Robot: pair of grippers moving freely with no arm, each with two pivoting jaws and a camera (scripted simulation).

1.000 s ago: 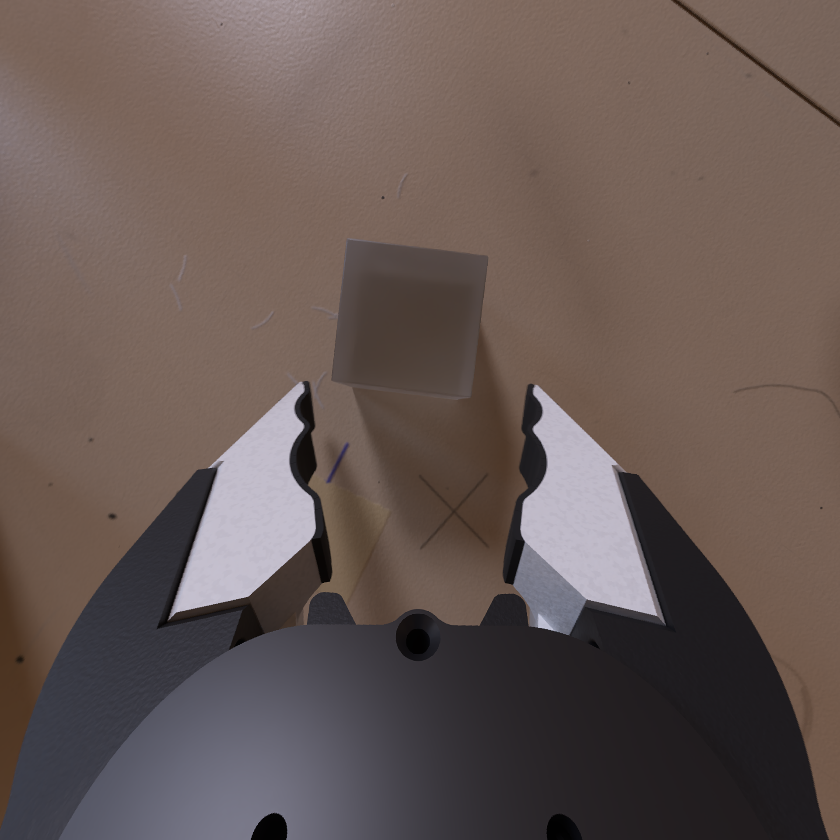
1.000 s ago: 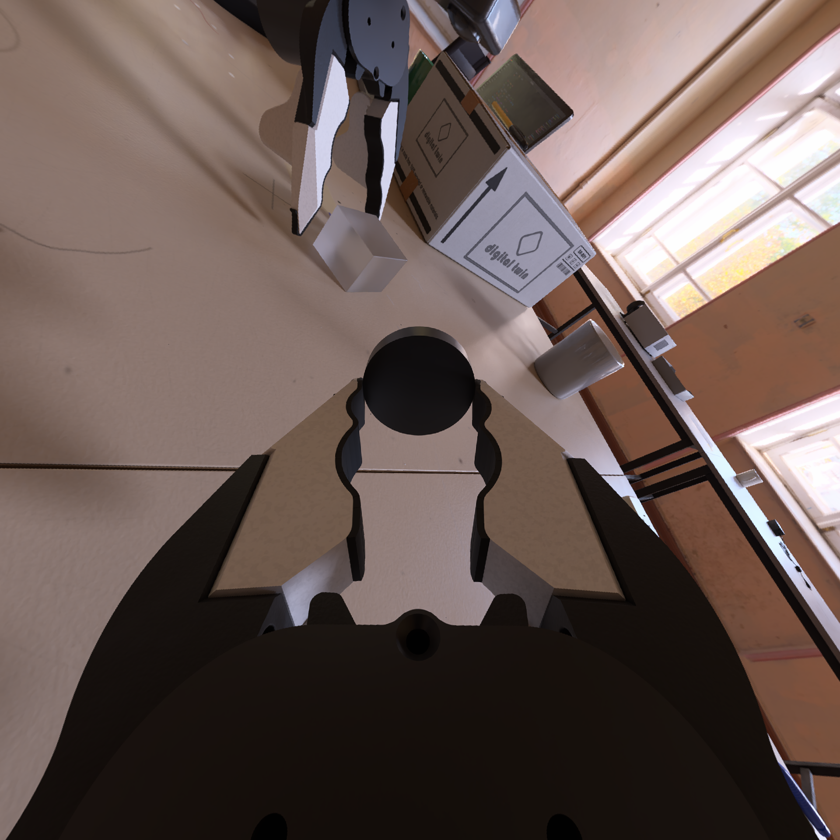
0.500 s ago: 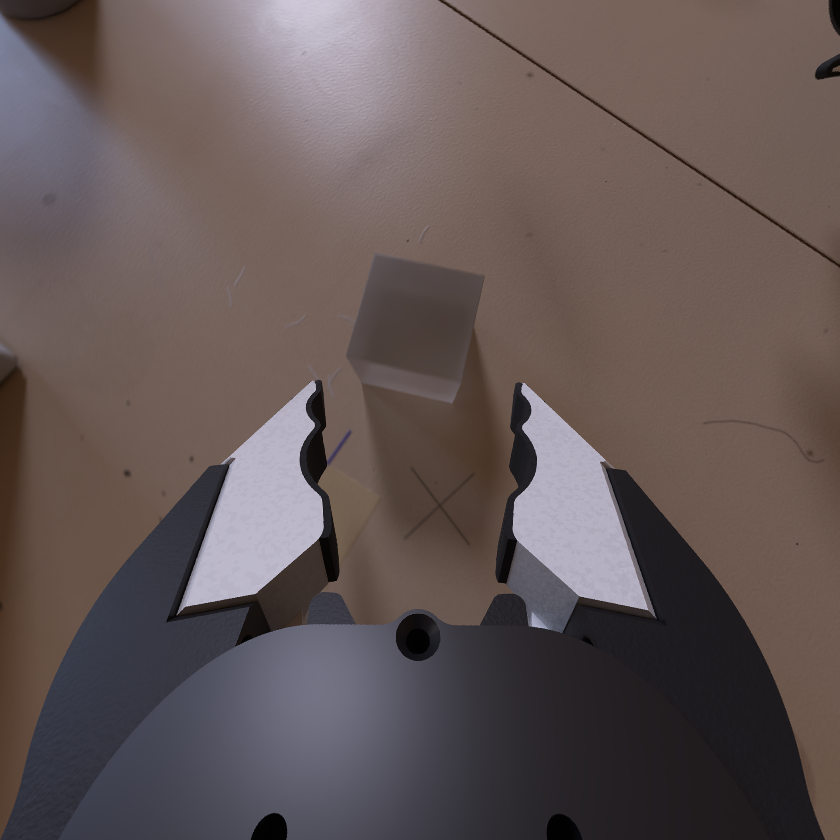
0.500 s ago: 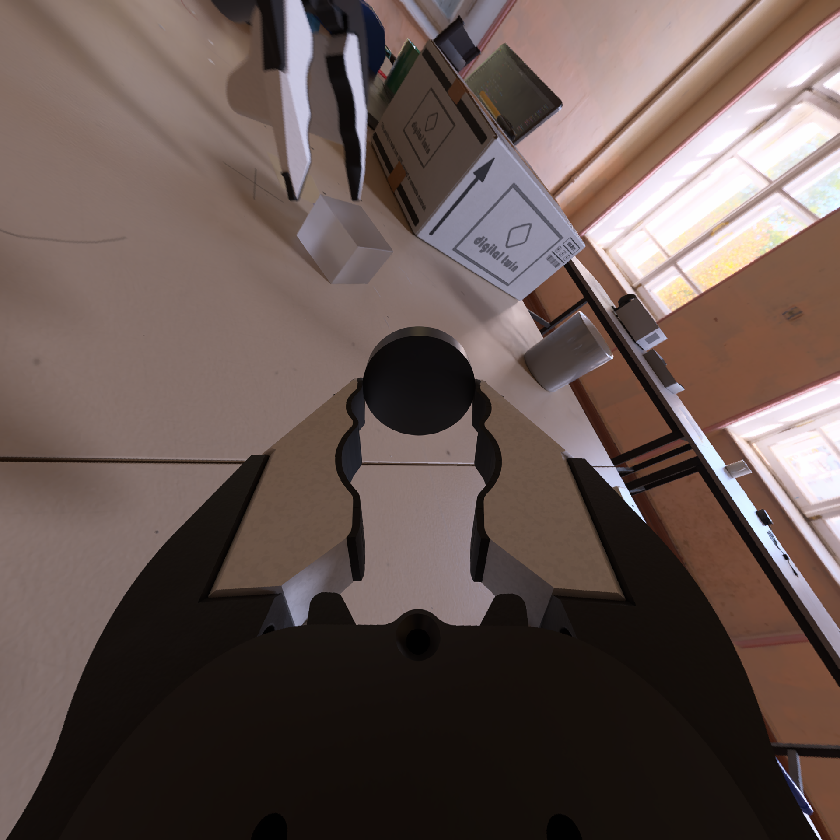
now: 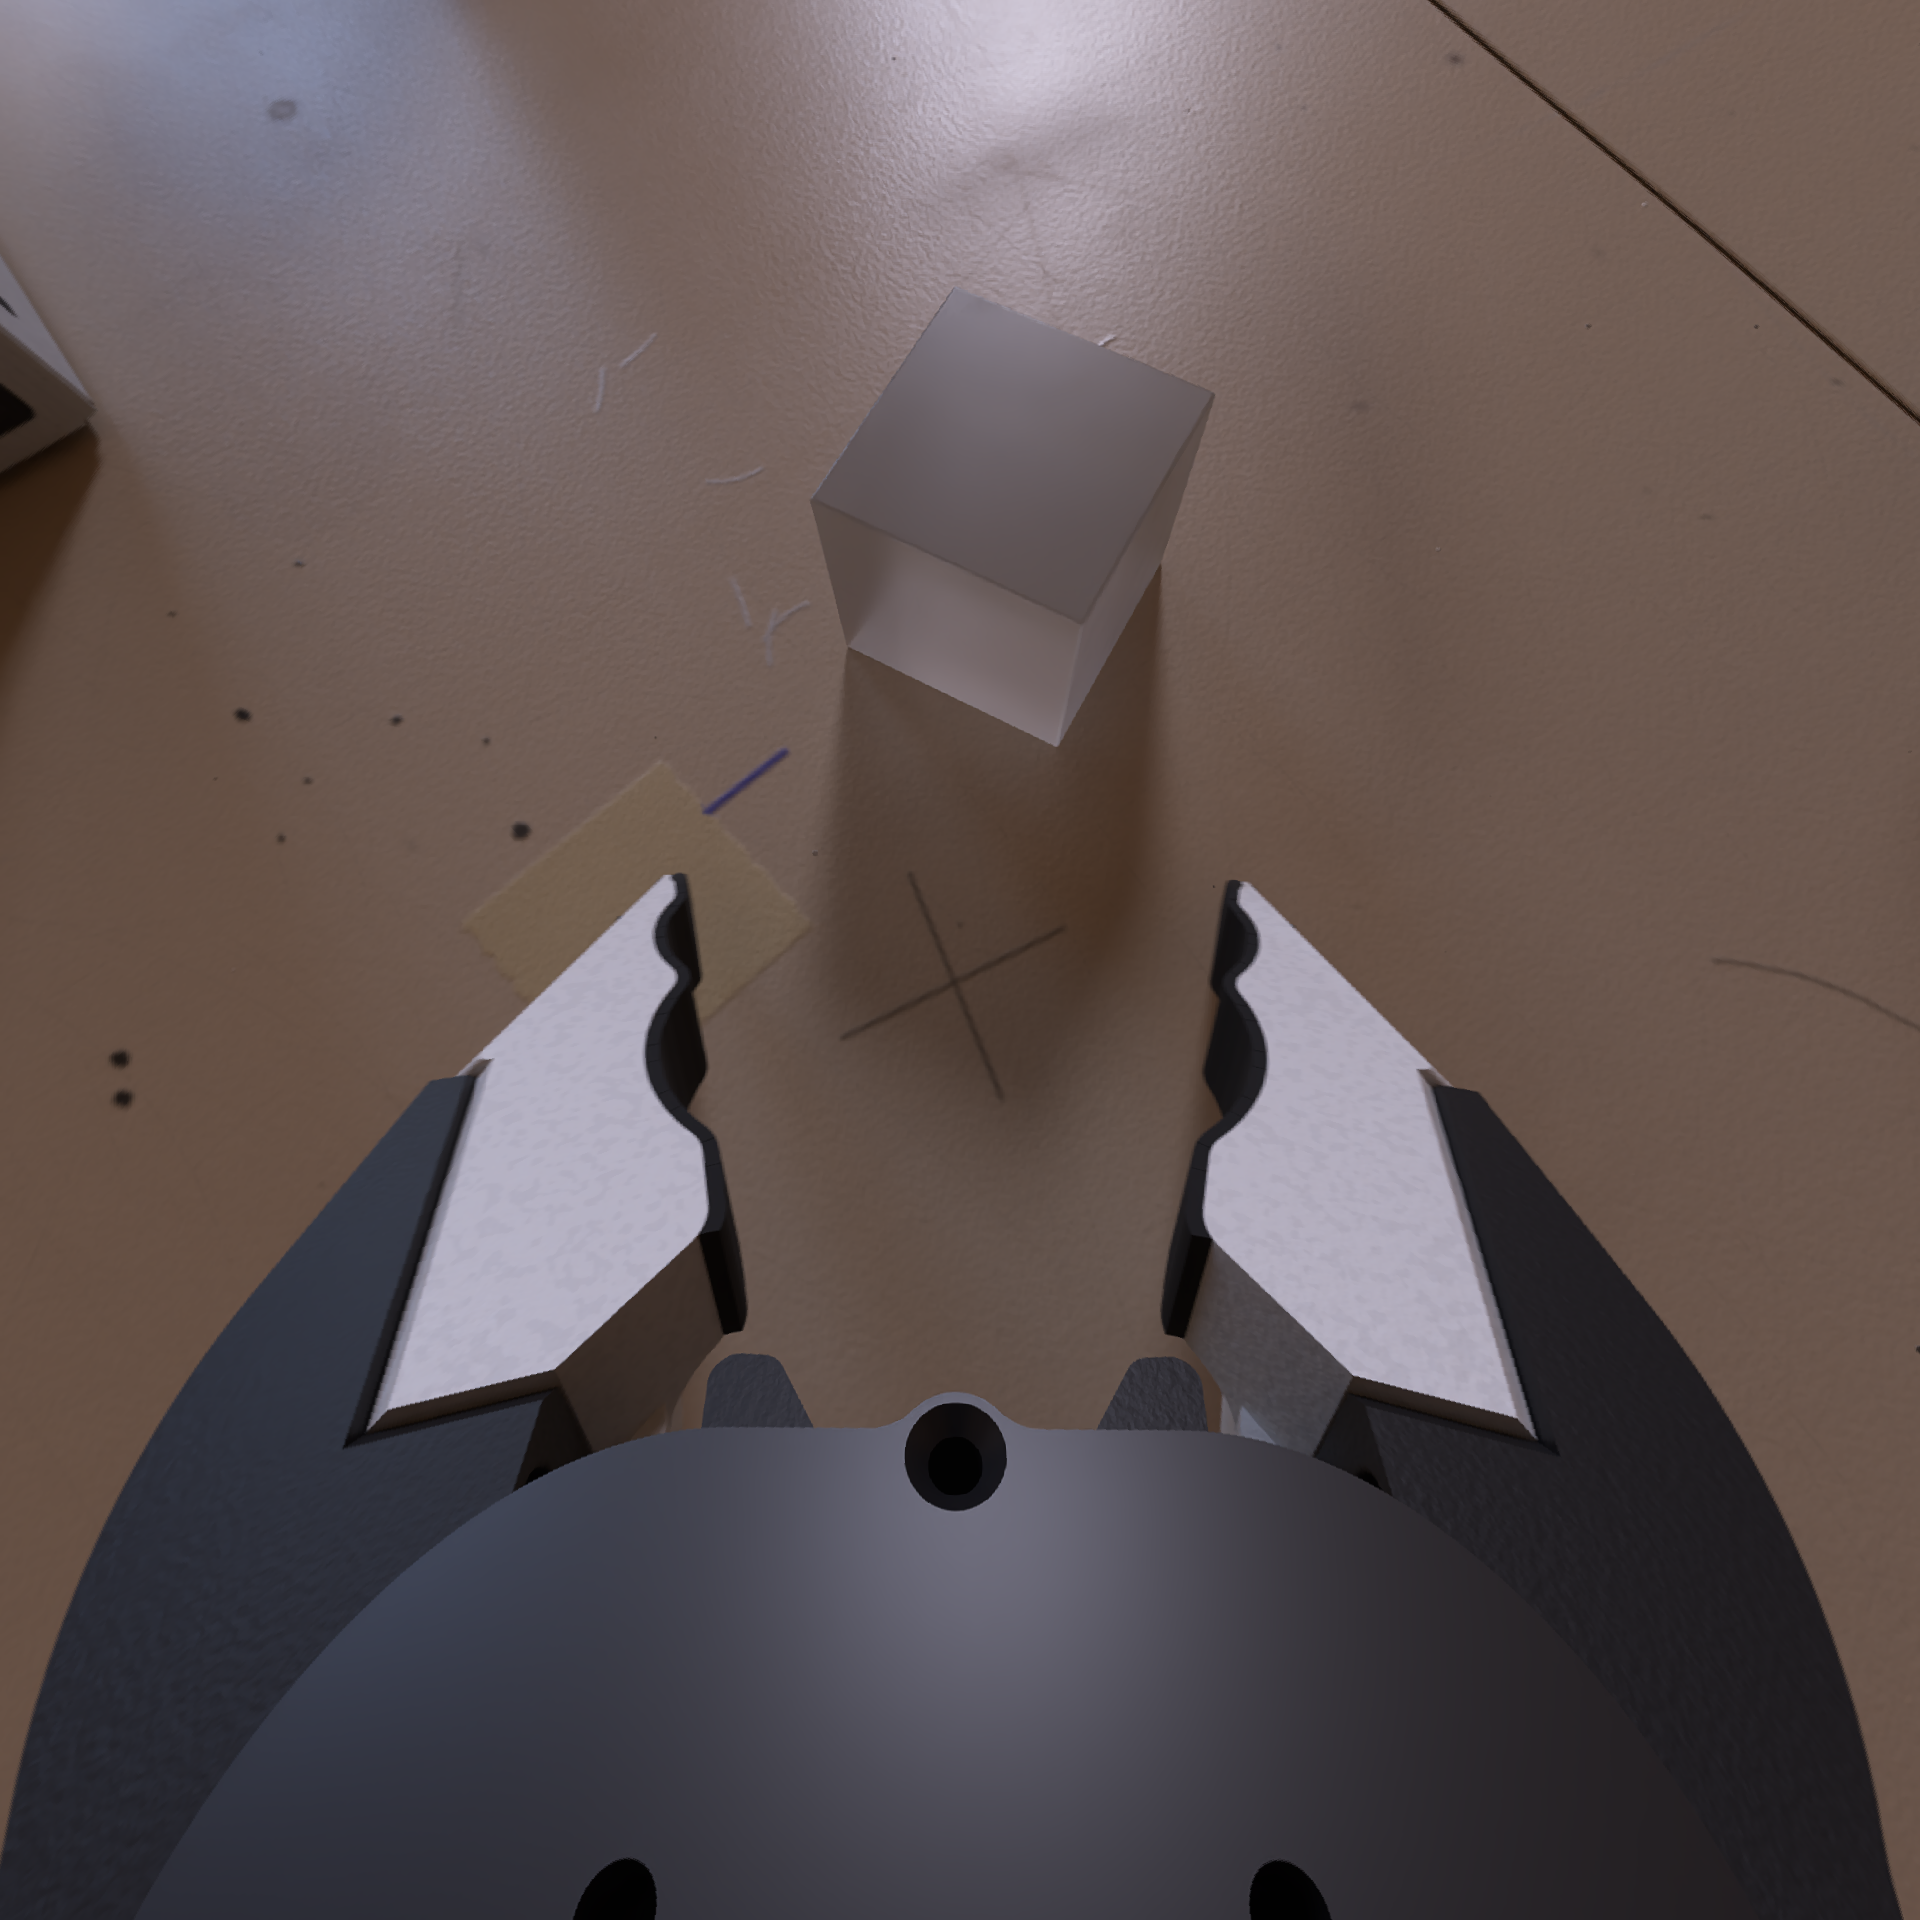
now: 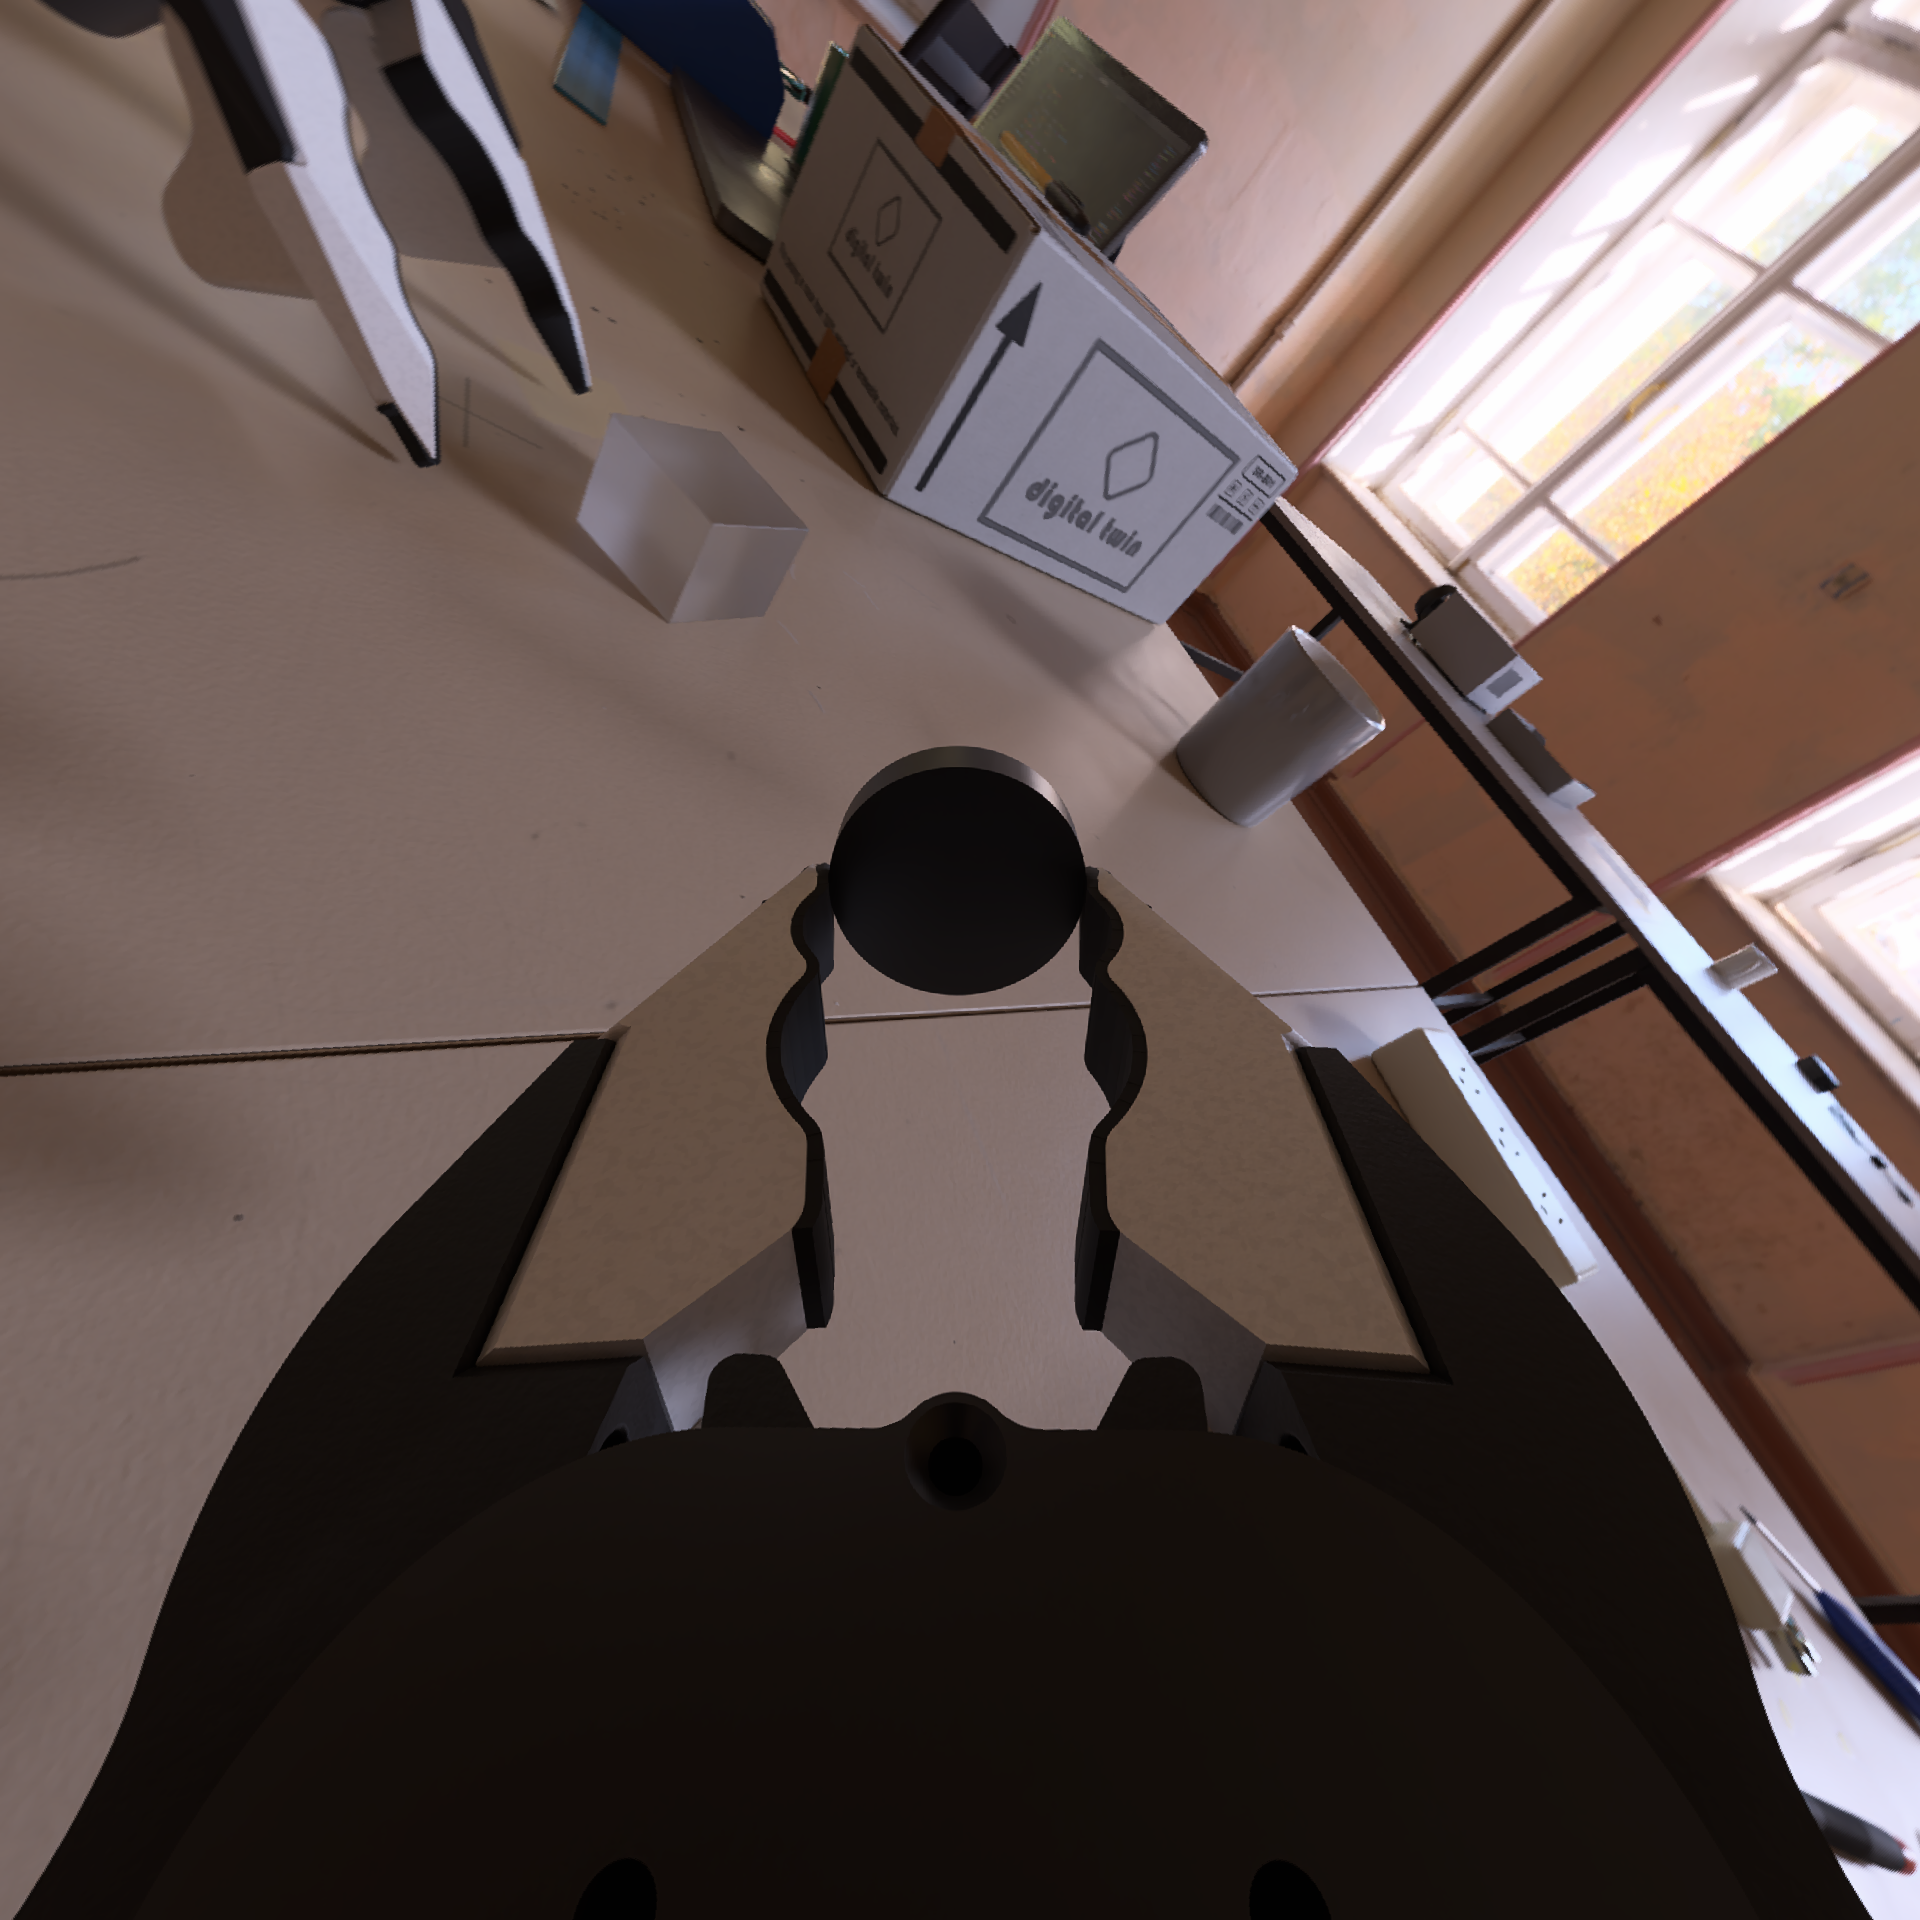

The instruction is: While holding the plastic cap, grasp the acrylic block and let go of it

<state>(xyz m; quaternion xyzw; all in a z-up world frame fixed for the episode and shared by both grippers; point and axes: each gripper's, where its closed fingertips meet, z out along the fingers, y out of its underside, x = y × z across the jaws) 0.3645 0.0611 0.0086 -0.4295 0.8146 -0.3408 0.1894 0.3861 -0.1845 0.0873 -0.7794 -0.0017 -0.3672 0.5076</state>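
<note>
Right wrist view: right gripper (image 6: 956, 894) clamps plastic cap (image 6: 956, 883) (black); cup (image 6: 1273, 743) contents unseen.

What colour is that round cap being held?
Black, matte and plain. The plastic cap shows best in the right wrist view, gripped at the fingertips of the right gripper.

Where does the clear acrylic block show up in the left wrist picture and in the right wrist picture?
Left wrist view: acrylic block sits upper centre, beyond the open left tool.
Right wrist view: upper left, beside that tool.
Shared landmark: the pencil cross on the table.
</note>
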